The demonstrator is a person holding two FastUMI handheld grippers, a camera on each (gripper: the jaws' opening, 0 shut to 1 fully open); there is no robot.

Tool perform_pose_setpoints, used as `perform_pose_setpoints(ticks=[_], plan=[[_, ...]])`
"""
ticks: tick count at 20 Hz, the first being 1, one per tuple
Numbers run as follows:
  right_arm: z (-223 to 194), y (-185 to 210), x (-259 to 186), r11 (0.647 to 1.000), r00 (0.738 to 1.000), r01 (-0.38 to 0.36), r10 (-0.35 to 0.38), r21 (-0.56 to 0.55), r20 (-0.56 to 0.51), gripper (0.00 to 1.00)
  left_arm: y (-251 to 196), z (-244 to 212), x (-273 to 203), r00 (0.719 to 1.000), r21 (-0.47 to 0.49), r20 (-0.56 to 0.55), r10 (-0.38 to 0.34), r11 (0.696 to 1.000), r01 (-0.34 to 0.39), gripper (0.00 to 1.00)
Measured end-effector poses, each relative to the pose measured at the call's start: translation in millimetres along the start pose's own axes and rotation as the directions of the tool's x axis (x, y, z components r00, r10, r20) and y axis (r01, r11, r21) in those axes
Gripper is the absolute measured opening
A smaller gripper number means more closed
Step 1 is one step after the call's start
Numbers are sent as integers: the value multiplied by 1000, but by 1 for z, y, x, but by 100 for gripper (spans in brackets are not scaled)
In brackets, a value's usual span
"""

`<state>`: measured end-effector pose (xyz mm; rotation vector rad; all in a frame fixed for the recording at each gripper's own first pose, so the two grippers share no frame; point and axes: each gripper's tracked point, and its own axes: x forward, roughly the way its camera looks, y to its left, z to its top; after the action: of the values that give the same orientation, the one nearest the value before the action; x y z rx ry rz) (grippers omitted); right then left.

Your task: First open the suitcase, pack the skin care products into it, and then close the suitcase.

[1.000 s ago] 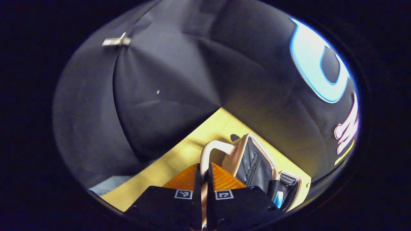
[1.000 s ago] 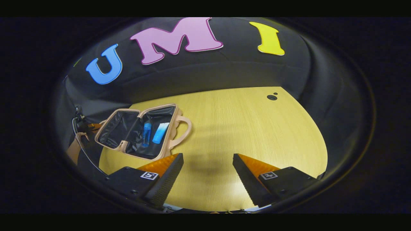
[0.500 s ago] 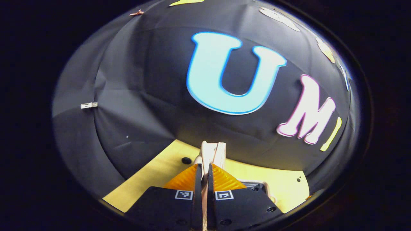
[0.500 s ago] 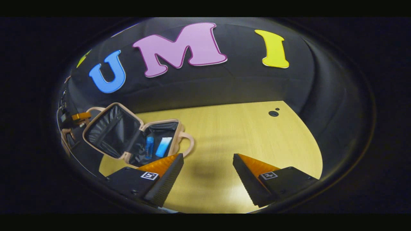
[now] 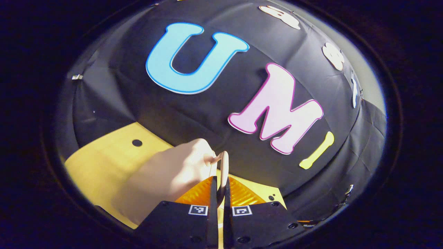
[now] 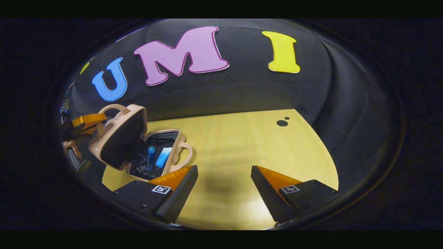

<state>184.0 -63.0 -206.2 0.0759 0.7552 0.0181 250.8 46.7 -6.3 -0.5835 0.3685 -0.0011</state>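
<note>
In the right gripper view, the beige suitcase (image 6: 172, 155) sits at the left of the yellow table (image 6: 242, 148). Its lid (image 6: 121, 136) stands half raised, tilted over the base. A blue bottle (image 6: 150, 157) and a light blue tube (image 6: 163, 157) lie in the dark-lined base. My left gripper (image 6: 84, 121) holds the lid's handle (image 6: 112, 108) there. In the left gripper view, my left gripper (image 5: 220, 181) is shut on that handle (image 5: 224, 164), with the lid's beige shell (image 5: 162, 178) just left of it. My right gripper (image 6: 224, 171) hovers open over bare table, right of the suitcase.
The base's own handle (image 6: 186, 154) sticks out toward my right gripper. Small dark holes (image 6: 281, 123) mark the table's far right corner, and another hole (image 5: 137, 142) shows in the left gripper view. Black cloth walls close in the table behind and at the sides.
My left gripper has swung the lid by its handle from lying flat open up and over toward the base. The right gripper has stayed open and barely shifted.
</note>
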Motion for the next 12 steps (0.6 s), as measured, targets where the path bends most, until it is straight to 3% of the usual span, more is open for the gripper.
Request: perform_pose_setpoints(ticks=[4,8,9,10,12], plan=[[1,-17,-5,1000,1000,-8,8,-6,16,98,-20,-80,38,990,38,-141,-4,999,10,11],[2,-27,-10,996,998,-23,28,-87,52,98,-14,-153,68,953,152,-284,107,986,-66,11],[-2,-27,-10,995,998,-33,38,-95,47,98,-11,-163,73,943,177,-306,133,981,-81,12],[-4,-28,-9,994,998,-43,47,-101,43,89,-13,-165,77,940,190,-309,146,978,-89,12],[-6,-33,-11,992,997,-47,53,-114,48,90,-17,-158,78,939,223,-303,165,970,-99,18]])
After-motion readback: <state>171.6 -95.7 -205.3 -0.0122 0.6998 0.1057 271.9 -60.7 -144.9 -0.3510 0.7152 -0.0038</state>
